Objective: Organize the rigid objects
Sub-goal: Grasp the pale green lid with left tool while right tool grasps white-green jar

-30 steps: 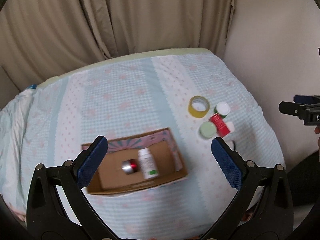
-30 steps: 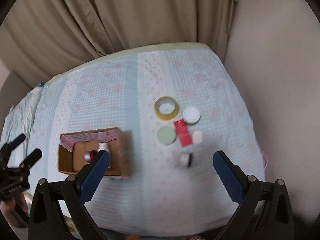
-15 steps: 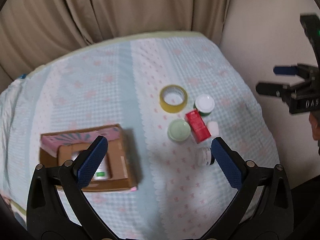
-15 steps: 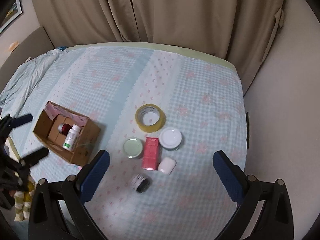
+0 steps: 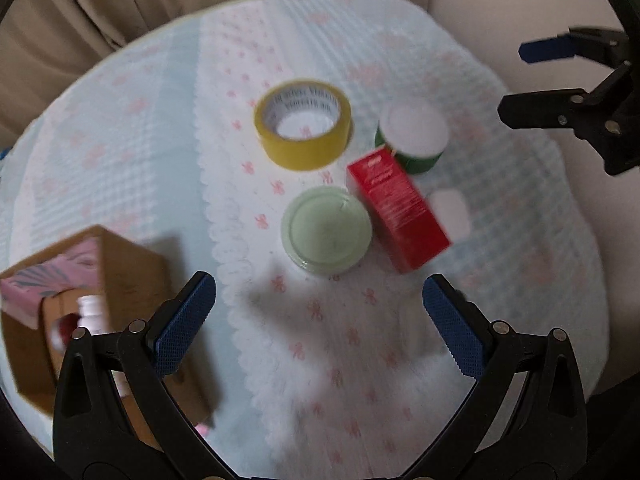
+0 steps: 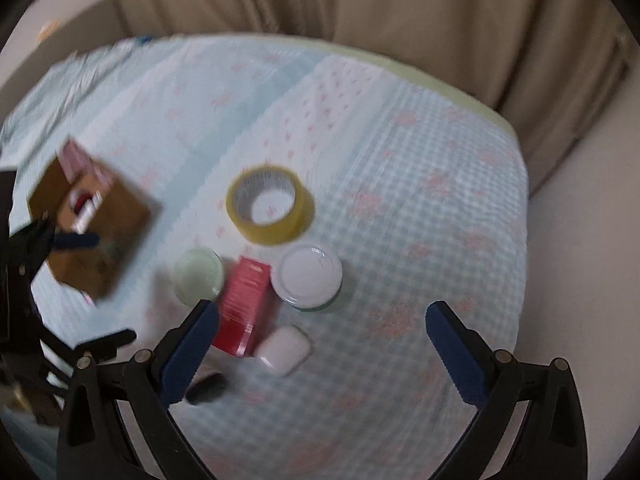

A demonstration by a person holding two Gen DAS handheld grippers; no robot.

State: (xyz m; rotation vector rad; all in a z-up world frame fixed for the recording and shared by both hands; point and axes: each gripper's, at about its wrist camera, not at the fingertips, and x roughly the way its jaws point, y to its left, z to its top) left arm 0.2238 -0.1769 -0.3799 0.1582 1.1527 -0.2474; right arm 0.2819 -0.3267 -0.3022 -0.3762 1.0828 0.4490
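A cluster lies on the patterned cloth: a yellow tape roll (image 5: 303, 123) (image 6: 270, 204), a pale green lidded jar (image 5: 326, 230) (image 6: 198, 276), a red box (image 5: 398, 210) (image 6: 244, 306), a white-lidded green jar (image 5: 414, 132) (image 6: 308, 276) and a small white case (image 5: 450, 212) (image 6: 285, 350). A small dark item (image 6: 208, 388) lies by the right gripper's left finger. My left gripper (image 5: 320, 324) is open and empty, just short of the pale green jar. My right gripper (image 6: 322, 352) is open and empty over the white case; it also shows in the left wrist view (image 5: 560, 80).
An open cardboard box (image 5: 100, 280) (image 6: 92, 224) with a pink flap stands at the left, holding a white bottle (image 5: 94, 316) and a red item. Beige curtains (image 6: 360, 12) hang behind the bed. A wall (image 5: 520, 0) borders the right side.
Both grippers have moved in closer to the cluster, which now looks much larger. The cardboard box has slid to the left edge of the left wrist view. Both grippers stay open.
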